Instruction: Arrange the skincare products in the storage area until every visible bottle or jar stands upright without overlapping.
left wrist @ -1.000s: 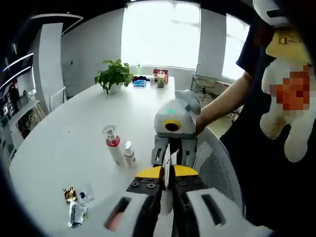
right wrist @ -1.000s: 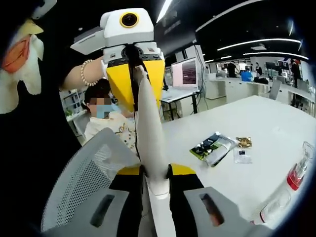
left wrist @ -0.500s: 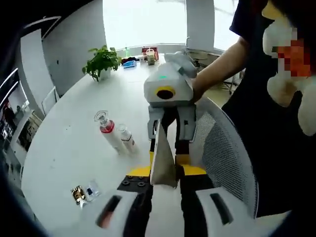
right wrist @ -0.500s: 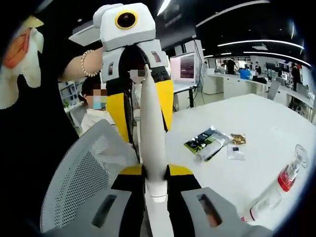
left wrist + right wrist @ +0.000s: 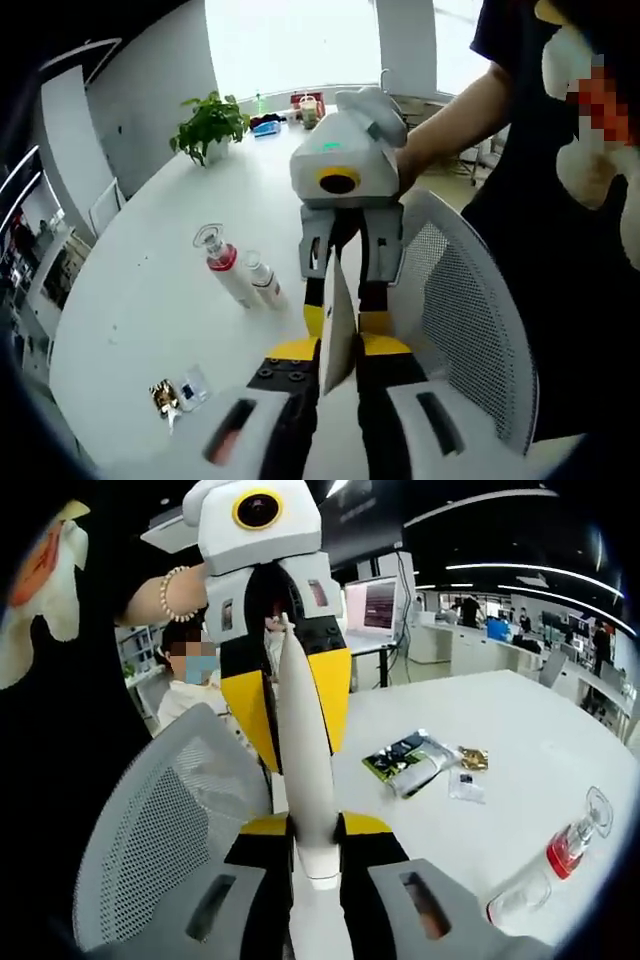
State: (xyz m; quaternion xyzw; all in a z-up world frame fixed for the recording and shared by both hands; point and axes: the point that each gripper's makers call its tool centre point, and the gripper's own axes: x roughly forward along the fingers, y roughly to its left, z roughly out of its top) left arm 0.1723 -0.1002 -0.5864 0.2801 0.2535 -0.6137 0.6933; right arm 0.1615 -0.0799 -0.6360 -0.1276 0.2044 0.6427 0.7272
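Note:
A white squeeze tube (image 5: pixel 300 740) hangs in the air over a mesh chair, held at both ends. My right gripper (image 5: pixel 315 830) is shut on its capped end. My left gripper (image 5: pixel 340 345) is shut on its flat crimped end, where the tube (image 5: pixel 337 305) shows edge-on. The two grippers face each other. On the white table (image 5: pixel 140 300) a red-filled bottle (image 5: pixel 222 268) with a clear cap stands beside a small white bottle (image 5: pixel 262 283). The right gripper view has the red bottle (image 5: pixel 570 845) and the smaller one (image 5: pixel 520 905) at its lower right.
Several sachets (image 5: pixel 180 393) lie near the table edge; a dark packet (image 5: pixel 400 758), a gold sachet (image 5: pixel 472 758) and a clear one (image 5: pixel 465 785) show there. A grey mesh chair (image 5: pixel 460 330) stands under the grippers. A potted plant (image 5: pixel 210 125) sits far back. A person in black holds the grippers.
Both grippers have kept their hold on the tube. The tube has turned from its broad face to edge-on in the left gripper view. Both cameras have shifted slightly.

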